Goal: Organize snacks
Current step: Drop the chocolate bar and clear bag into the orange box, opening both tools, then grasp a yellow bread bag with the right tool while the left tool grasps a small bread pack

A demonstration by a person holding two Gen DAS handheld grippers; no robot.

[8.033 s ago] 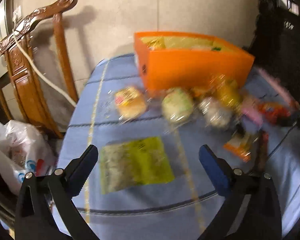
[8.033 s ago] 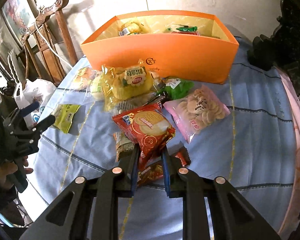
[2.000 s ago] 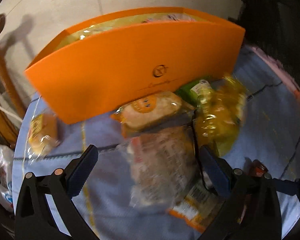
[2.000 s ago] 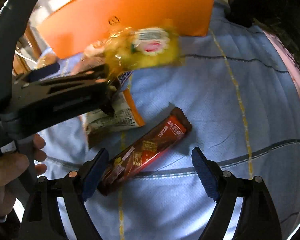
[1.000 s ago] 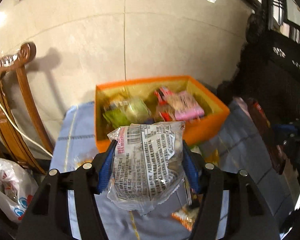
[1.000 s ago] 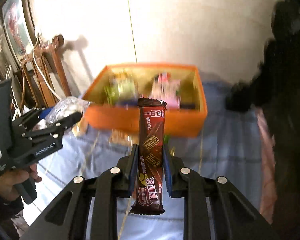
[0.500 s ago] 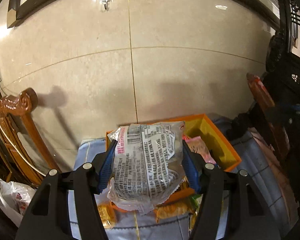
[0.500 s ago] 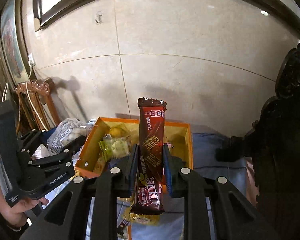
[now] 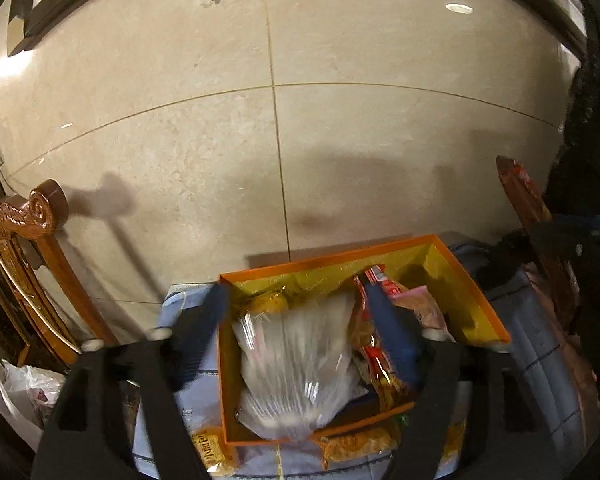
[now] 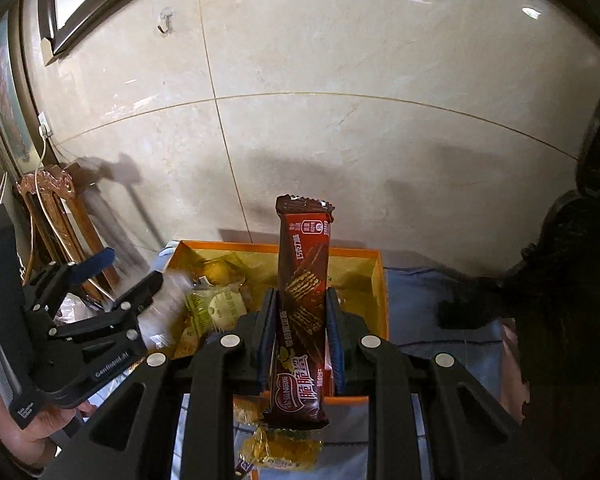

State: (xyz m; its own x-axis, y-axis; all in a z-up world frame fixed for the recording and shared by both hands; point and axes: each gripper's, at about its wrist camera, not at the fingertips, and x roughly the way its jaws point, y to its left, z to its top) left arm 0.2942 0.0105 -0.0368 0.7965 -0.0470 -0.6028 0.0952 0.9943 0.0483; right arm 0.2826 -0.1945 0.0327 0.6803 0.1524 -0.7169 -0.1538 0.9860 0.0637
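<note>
The orange box [image 9: 482,312] stands on the blue tablecloth below both grippers and holds several snack packs. My left gripper [image 9: 300,312] is open above the box; a clear wrapped snack bag [image 9: 296,368], blurred, is between and below its fingers, over the box's left half. In the right wrist view the left gripper [image 10: 134,270] shows open at the box's left side. My right gripper [image 10: 300,312] is shut on a brown chocolate wafer bar [image 10: 302,292], held upright above the orange box [image 10: 382,300]. The bar also shows in the left wrist view [image 9: 524,196].
A carved wooden chair [image 9: 32,248] stands left of the table, with a white plastic bag [image 9: 24,392] below it. Loose yellow snack packs [image 9: 212,452] lie on the cloth in front of the box. A dark carved chair [image 10: 572,280] is at the right. A tiled wall is behind.
My left gripper has opened and let go of the clear snack bag, which now drops into the orange box. The right gripper still holds the wafer bar above the box.
</note>
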